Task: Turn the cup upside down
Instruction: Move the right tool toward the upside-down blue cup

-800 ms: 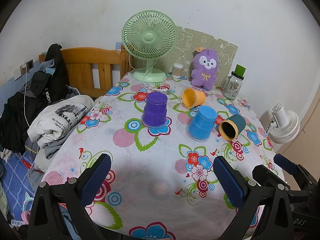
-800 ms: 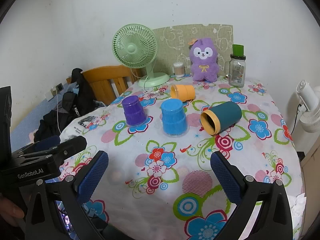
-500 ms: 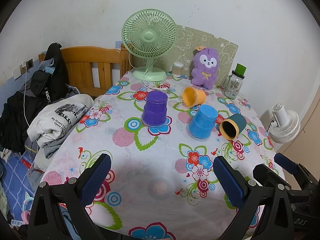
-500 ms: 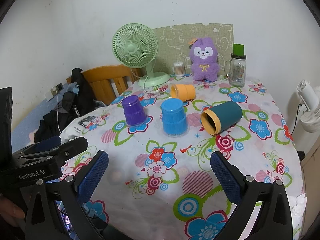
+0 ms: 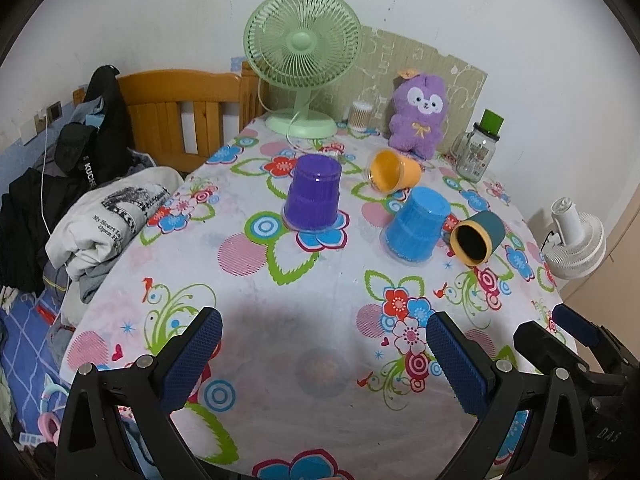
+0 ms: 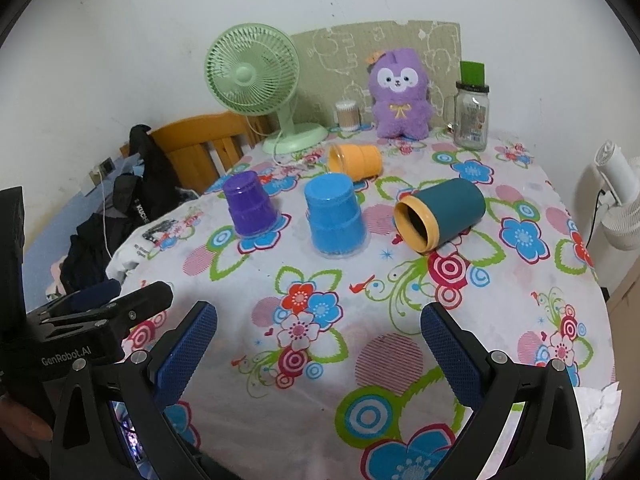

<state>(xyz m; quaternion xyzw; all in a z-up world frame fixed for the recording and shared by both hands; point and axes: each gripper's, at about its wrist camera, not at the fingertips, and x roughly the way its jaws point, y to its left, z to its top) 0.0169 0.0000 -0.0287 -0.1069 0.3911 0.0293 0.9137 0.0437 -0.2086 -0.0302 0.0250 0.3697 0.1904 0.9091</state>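
A purple cup and a blue cup stand upside down on the flowered tablecloth. An orange cup lies on its side behind them. A teal cup with an orange rim lies on its side to the right, mouth toward me. My left gripper is open and empty over the table's near edge. My right gripper is open and empty, well short of the cups.
A green fan, a purple plush toy, a cotton swab jar and a glass jar with green lid stand at the back. A wooden chair and clothes are left; a white fan right.
Both views have shifted only slightly; the cups lie as before and both grippers stay open.
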